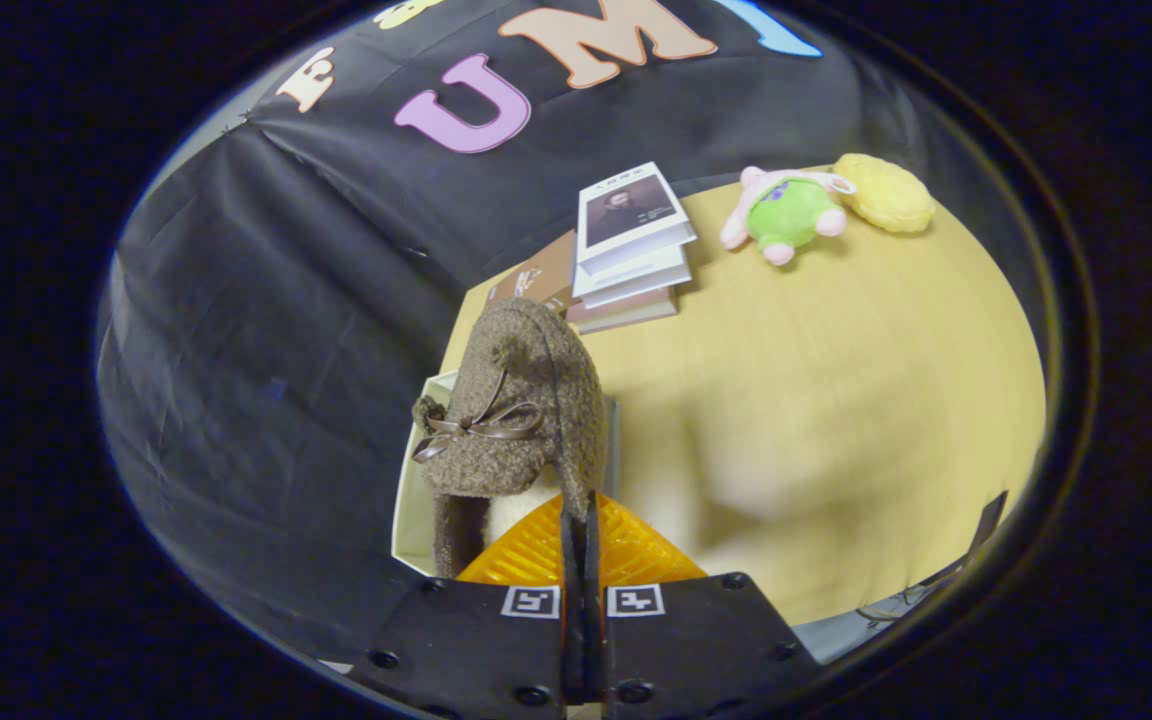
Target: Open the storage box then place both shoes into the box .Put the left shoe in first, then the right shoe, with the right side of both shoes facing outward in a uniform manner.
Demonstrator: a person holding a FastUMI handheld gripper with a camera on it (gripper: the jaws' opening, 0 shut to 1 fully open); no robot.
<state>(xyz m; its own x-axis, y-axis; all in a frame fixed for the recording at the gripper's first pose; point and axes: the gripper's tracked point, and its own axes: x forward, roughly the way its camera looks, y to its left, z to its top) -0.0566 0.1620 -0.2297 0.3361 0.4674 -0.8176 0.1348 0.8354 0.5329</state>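
A brown fuzzy shoe [521,400] with a brown ribbon bow hangs just ahead of the fingers, its toe pointing away from me. My gripper [579,515] is shut on the shoe's collar edge, both fingers pinching the thin rim near the pale lining. Under and around the shoe I see the white storage box [410,500], whose wall shows to the left of the shoe. The shoe hides most of the box's inside.
The box stands on a wooden table [836,330] near its left edge. A stack of books [626,250] lies beyond the shoe. Farther back are a pink and green plush toy [786,212] and a yellow cushion [884,192]. A blurred pale shape [746,470] lies right of the fingers.
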